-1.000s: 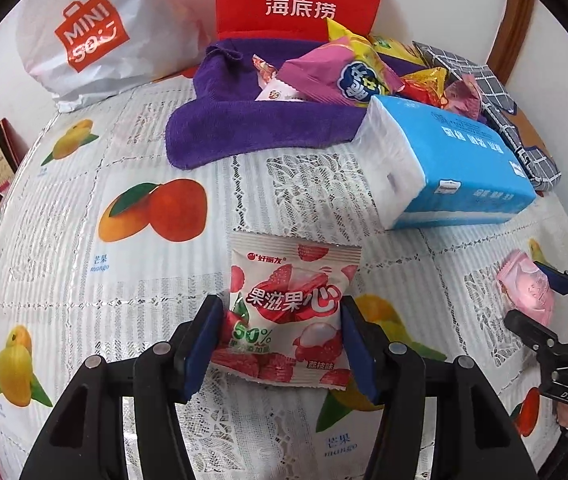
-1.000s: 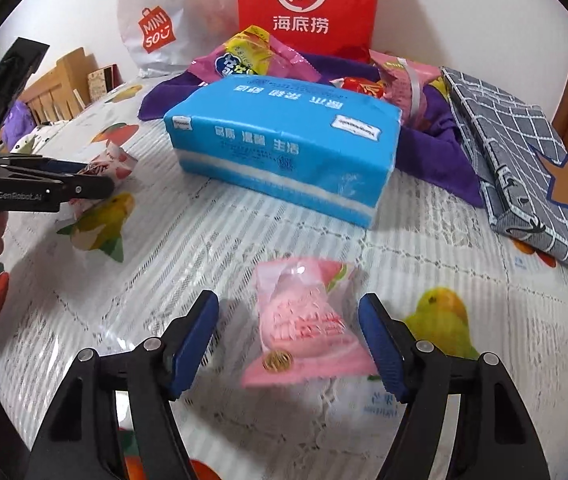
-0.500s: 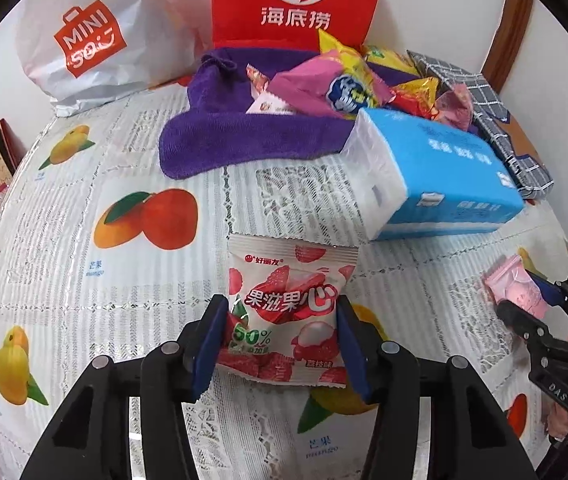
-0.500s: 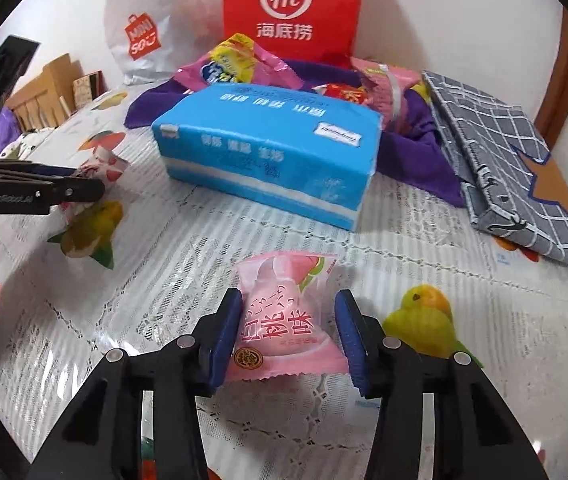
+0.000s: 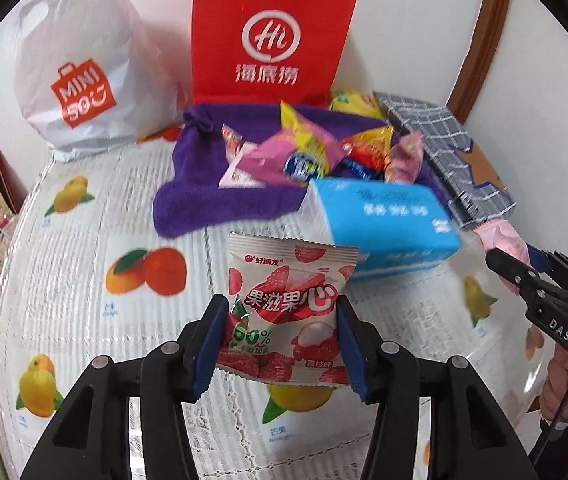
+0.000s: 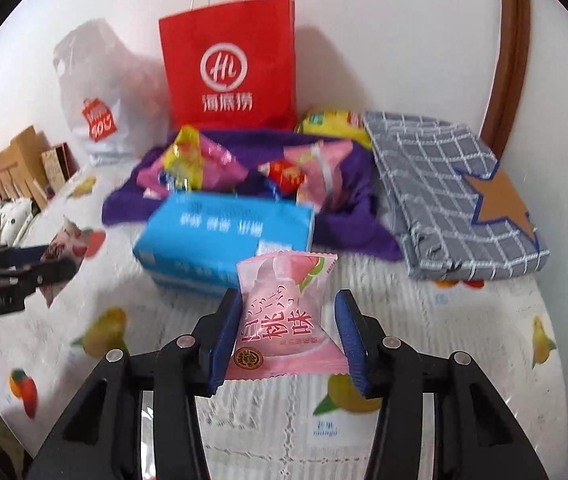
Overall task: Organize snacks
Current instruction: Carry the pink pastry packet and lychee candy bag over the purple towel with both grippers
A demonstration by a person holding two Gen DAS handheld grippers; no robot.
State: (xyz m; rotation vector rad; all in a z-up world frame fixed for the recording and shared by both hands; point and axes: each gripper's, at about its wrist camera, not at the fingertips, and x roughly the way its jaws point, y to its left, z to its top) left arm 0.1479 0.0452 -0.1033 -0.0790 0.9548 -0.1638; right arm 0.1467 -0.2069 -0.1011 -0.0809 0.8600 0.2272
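Both packets have lifted off the tablecloth (image 5: 83, 320): left gripper (image 5: 279, 344) clamps lychee packet (image 5: 284, 312), right gripper (image 6: 288, 344) clamps pink packet (image 6: 284, 320); tissue pack (image 6: 227, 236) just ahead, open cloth beside.

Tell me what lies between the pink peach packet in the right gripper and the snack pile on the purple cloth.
The blue tissue pack, seen in the right wrist view.

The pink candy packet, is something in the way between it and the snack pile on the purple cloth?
Yes. The blue tissue pack lies on the table right between the pink candy packet, held in the right gripper, and the snack pile on the purple cloth.
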